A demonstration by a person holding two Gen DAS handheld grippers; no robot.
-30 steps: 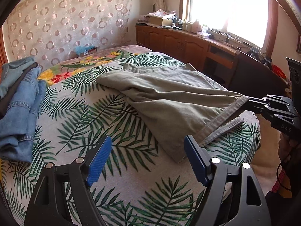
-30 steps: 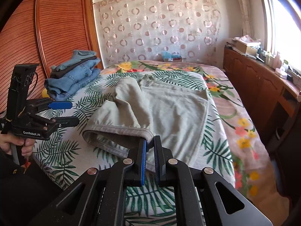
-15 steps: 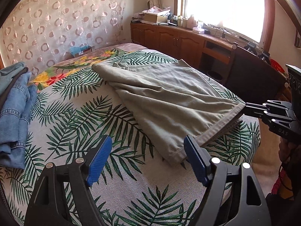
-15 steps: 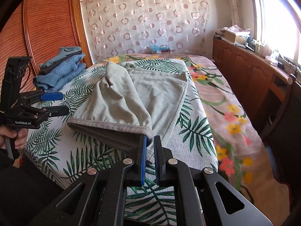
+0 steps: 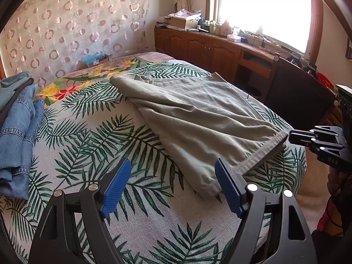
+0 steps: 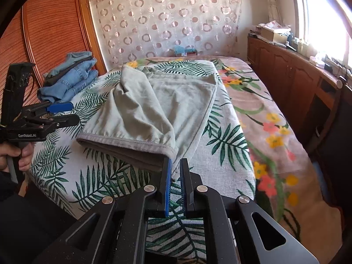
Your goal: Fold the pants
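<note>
**Around the bed**

A bedspread (image 5: 92, 145) printed with green palm leaves covers the bed, and a second flowered cover (image 6: 259, 110) shows along its window-side edge and at the head. A stack of folded jeans (image 5: 17, 127) sits at the bed's edge on the wardrobe side, near the far corner. A small blue box (image 6: 183, 50) rests at the head edge, against a sheer curtain (image 6: 167, 19) patterned with rings. A slatted wooden wardrobe (image 6: 52, 28) stands beside that edge. Along the window wall runs a row of wooden cabinets (image 5: 211, 48), their top cluttered with a cardboard box (image 5: 183, 22), bottles and cables. A bright window (image 5: 264, 6) is above them.
</note>
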